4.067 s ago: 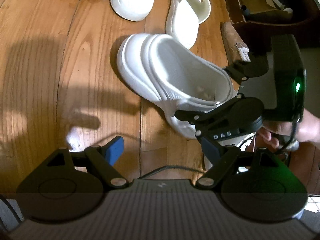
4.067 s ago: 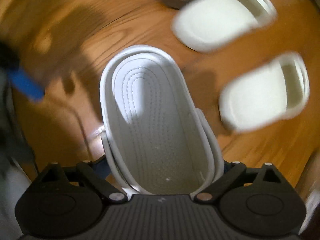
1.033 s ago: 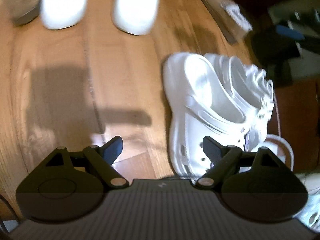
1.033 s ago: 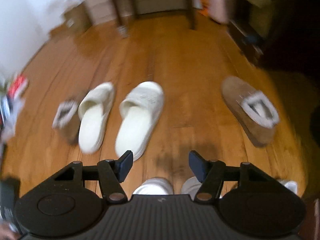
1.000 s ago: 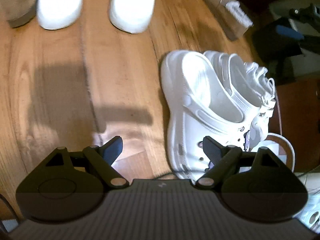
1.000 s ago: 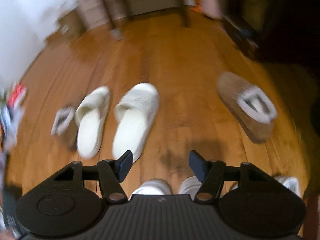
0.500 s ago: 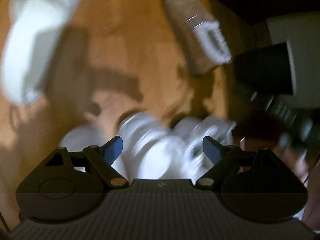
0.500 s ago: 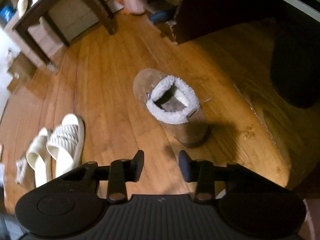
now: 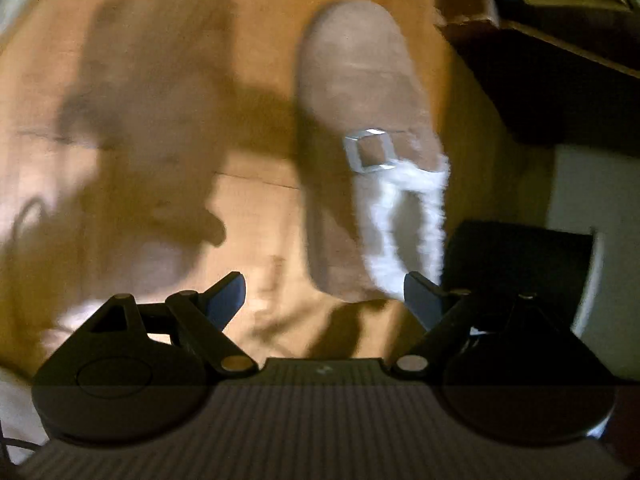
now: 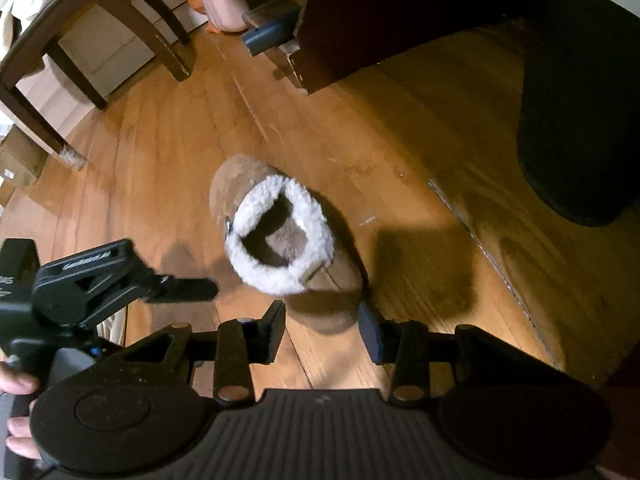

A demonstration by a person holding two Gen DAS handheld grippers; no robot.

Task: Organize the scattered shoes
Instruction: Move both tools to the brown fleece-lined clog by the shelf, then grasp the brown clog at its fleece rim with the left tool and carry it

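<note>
Left wrist view smeared by motion blur, brown fleece-lined slipper soft-edged, its heel hidden behind the left tongs, dark furniture cropped by the frame, hand cut off at the edge

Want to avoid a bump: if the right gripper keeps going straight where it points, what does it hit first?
Most likely the brown fleece-lined slipper, at its heel end just ahead of the right gripper, whose jaws are opening with nothing between them; depth is uncertain.

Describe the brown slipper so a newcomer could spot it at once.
Start at the dark wooden cabinet standing on the wood floor; just in front of its corner lies the brown slipper. It is the only shoe there, tan suede with a white fleecy collar and a silver buckle.
</note>
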